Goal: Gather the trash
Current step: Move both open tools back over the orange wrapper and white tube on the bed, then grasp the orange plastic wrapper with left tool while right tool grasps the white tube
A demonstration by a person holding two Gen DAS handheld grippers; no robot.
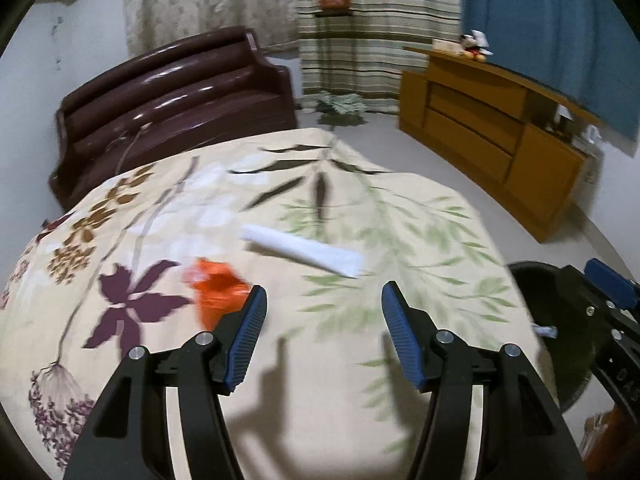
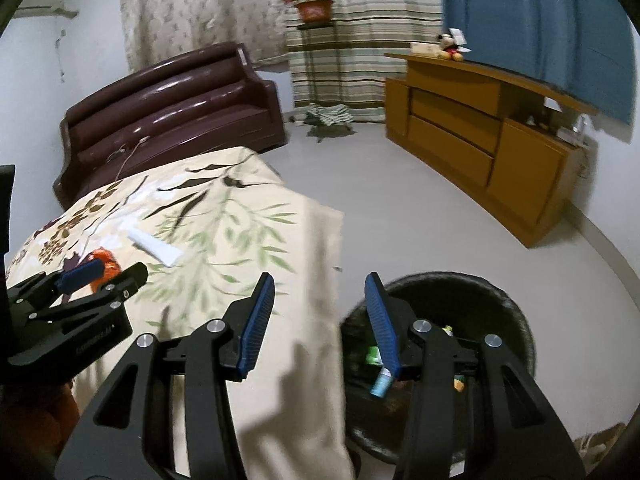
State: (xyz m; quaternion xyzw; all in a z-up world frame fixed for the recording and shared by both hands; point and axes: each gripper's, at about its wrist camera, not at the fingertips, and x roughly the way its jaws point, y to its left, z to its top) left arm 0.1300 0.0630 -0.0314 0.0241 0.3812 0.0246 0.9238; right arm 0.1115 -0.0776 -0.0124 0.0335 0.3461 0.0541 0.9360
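Note:
An orange crumpled wrapper (image 1: 216,292) and a white folded paper (image 1: 304,250) lie on the floral tablecloth (image 1: 360,360). My left gripper (image 1: 324,312) hovers over the cloth just near of them, open, nothing between its blue pads; the wrapper sits beside its left fingertip. In the right wrist view the wrapper (image 2: 107,261) and paper (image 2: 158,248) show at far left, with the left gripper (image 2: 114,272) by the wrapper. My right gripper (image 2: 320,300) is open and holds nothing, straddling the cloth's hanging edge and the black bin (image 2: 440,278). Several pieces of trash (image 2: 380,384) lie in the bin.
The bin (image 1: 528,270) stands on the floor at the table's right side, with the right gripper (image 1: 588,280) over it. A dark sofa (image 1: 180,92) is behind the table, a wooden cabinet (image 1: 480,136) at the right wall, and a plant stand (image 1: 332,12) by the curtains.

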